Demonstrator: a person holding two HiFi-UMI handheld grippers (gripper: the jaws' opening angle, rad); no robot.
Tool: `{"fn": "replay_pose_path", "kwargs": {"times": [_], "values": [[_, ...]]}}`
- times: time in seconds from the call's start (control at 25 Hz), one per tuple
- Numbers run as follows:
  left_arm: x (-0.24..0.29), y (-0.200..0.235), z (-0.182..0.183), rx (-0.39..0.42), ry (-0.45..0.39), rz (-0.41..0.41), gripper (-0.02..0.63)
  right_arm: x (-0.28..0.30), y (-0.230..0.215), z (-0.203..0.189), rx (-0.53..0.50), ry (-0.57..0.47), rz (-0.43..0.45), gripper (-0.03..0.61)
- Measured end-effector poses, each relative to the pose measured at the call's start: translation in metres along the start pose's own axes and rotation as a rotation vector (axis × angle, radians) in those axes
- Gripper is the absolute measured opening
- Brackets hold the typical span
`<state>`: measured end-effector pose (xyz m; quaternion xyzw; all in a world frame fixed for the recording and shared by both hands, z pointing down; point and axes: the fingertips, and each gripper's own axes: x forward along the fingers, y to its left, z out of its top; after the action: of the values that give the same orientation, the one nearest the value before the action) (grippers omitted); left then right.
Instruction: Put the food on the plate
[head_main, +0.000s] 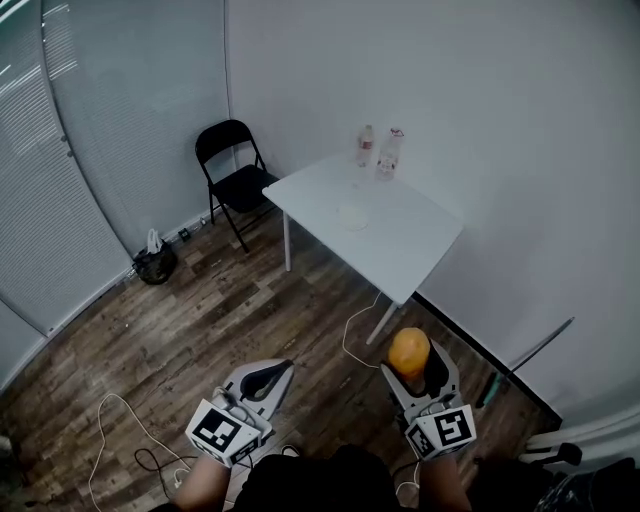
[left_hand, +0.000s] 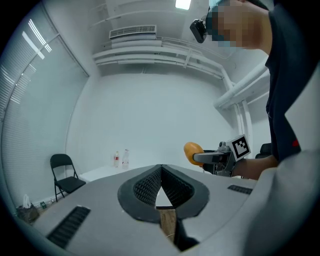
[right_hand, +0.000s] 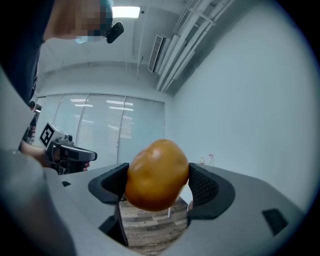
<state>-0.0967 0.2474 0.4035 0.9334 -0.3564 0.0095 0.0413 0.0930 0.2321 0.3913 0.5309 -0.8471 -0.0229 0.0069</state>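
A wood-plank floor (head_main: 200, 320) filled the near part of the room, with pale blinds (head_main: 60, 180) along the left wall and plain white walls at the far and right sides. A white table (head_main: 400, 245) stood in the far right corner, well apart from both tools. Just to its left, against the far wall, was a black folding chair (head_main: 235, 175).

The person stood at the near edge and held both tools low over the floor. The left gripper (head_main: 280, 368) was at the near left; its own view showed the two ribbed jaws pressed together at the tips with nothing between them. The right gripper (head_main: 410, 362) was at the near right, its jaws spread around the food (head_main: 408, 350), a rounded orange-brown piece. The right gripper view showed both ribbed pads pressed against its sides, so the food was gripped in the air above the floor, near the table's near edge but not over it.

A small white plate (head_main: 352, 215) lay near the middle of the table and was hard to pick out against the tabletop. Two clear bottles (head_main: 388, 155) stood upright side by side at the table's far edge. A small dark bag (head_main: 155, 262) sat on the floor by the blinds, left of the chair. A thin white cable (head_main: 115, 420) looped across the near left floor.
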Motion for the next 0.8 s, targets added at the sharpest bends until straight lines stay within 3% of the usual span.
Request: {"fn": "replay_pose_path", "kwargs": {"times": [0.32,0.6,0.8], "values": [[-0.001,0.045,-0.009,-0.019,0.014,0.018,0.02,0.043,0.013,-0.008,0.016,-0.003,0.024,0.387],[0.052,0.078,-0.01,-0.008,0.02,0.049,0.02,0.091,-0.041,-0.023,0.046,-0.01,0.025,0.387],[0.12,0.102,0.0,-0.003,0.021,0.071,0.02,0.136,-0.097,-0.014,0.059,-0.03,0.052,0.387]]}}
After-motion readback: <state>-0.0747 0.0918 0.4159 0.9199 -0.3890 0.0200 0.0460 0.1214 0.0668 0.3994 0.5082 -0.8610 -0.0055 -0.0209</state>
